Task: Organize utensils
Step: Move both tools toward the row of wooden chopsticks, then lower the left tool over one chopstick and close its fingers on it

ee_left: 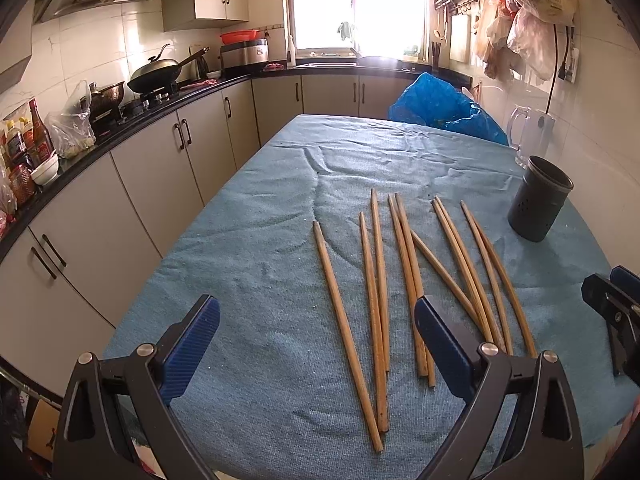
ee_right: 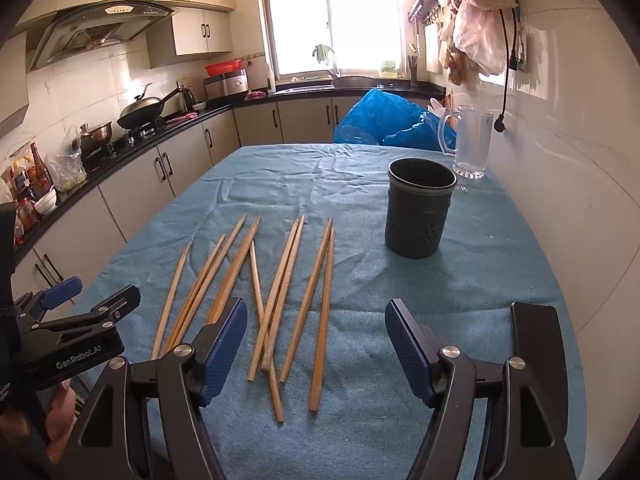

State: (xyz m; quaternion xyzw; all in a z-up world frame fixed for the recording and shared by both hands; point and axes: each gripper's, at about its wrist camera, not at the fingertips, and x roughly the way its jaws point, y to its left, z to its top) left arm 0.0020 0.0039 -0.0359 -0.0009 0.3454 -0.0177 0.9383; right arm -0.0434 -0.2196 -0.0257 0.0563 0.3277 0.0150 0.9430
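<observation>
Kitchen table (ee_left: pixel 240 280) under blue cloth (ee_right: pixel 400 300); chopsticks (ee_left: pixel 376 300) lie scattered.

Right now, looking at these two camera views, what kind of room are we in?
Almost certainly a home kitchen. A range hood hangs over a stove with a wok on it, cabinets line a dark countertop, and wooden chopsticks lie beside a dark utensil holder on a table covered with blue cloth.

L wrist cam: low over near edge of surface (ee_left: pixel 248 240), angled down, facing window. R wrist cam: same, offset right. Shared: chopsticks (ee_right: pixel 280 288), dark holder (ee_right: pixel 418 212), cabinets at left.
</observation>
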